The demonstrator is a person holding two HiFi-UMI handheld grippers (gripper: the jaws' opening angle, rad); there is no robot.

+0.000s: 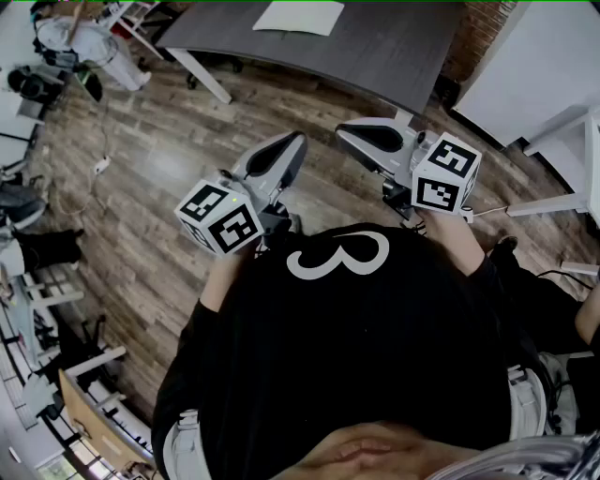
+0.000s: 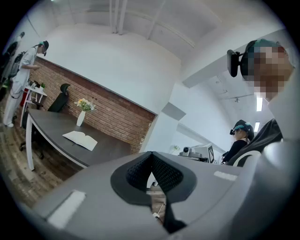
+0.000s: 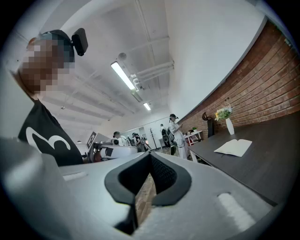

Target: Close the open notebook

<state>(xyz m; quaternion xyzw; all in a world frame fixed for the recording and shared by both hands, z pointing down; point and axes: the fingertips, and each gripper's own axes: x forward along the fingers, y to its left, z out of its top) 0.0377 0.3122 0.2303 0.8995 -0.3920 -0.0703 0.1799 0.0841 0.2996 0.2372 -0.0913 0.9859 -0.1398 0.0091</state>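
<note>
The open notebook (image 1: 300, 17) lies flat on the dark table (image 1: 403, 52) at the top edge of the head view, well apart from both grippers. The left gripper (image 1: 296, 142) and the right gripper (image 1: 345, 133) are held level in the middle of that frame, over the wooden floor (image 1: 141, 187) and in front of a person in a black shirt (image 1: 356, 366). Their tips are near each other but apart. Each gripper's own view shows its jaws closed tip to tip with nothing between them. In the left gripper view the notebook sits at left centre, beside a white vase (image 2: 81, 117) of flowers before a brick wall (image 2: 117, 115) — in the right gripper view it lies right of centre
</note>
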